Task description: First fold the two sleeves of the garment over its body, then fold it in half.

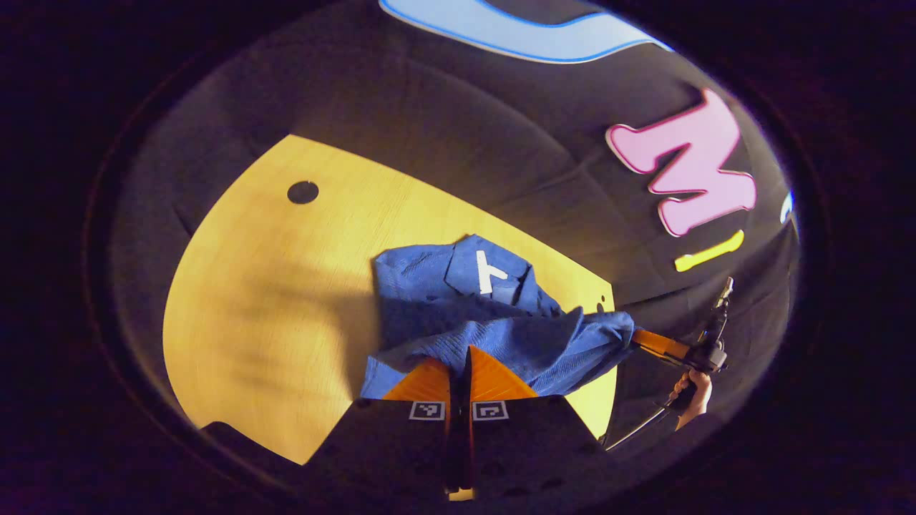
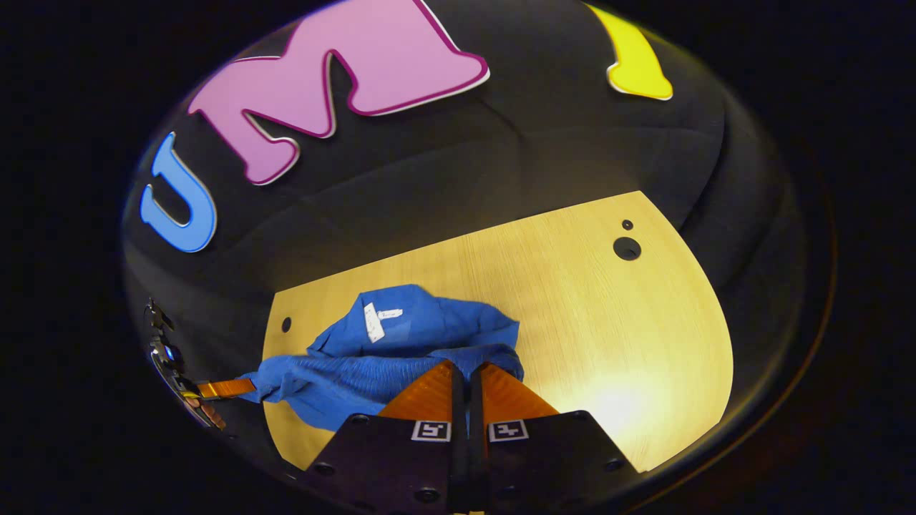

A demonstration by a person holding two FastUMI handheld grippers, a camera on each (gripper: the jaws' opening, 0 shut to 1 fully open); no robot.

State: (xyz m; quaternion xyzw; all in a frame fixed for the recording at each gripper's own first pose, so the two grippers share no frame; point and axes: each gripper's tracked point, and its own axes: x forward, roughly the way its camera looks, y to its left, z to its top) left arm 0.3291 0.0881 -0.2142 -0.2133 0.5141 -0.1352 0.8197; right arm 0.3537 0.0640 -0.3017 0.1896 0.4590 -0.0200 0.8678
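A blue garment (image 1: 458, 307) lies bunched on the yellow wooden table (image 1: 272, 300), its collar with a white label (image 1: 488, 272) on the far side. In the left gripper view, my left gripper (image 1: 465, 352) is shut on the garment's near edge, and the cloth drapes over its fingertips. To the right, my right gripper (image 1: 647, 342), held by a hand (image 1: 694, 392), pinches another corner past the table's edge. In the right gripper view, my right gripper (image 2: 465, 366) is shut on the garment (image 2: 401, 343). At far left there, the left gripper (image 2: 225, 388) holds the stretched corner.
The table top has a round hole (image 1: 303, 192) at the far left in the left gripper view, and holes (image 2: 627, 248) at the far right in the right gripper view. Bare wood (image 2: 608, 336) spreads to the right of the garment. The black cloth wall stands behind.
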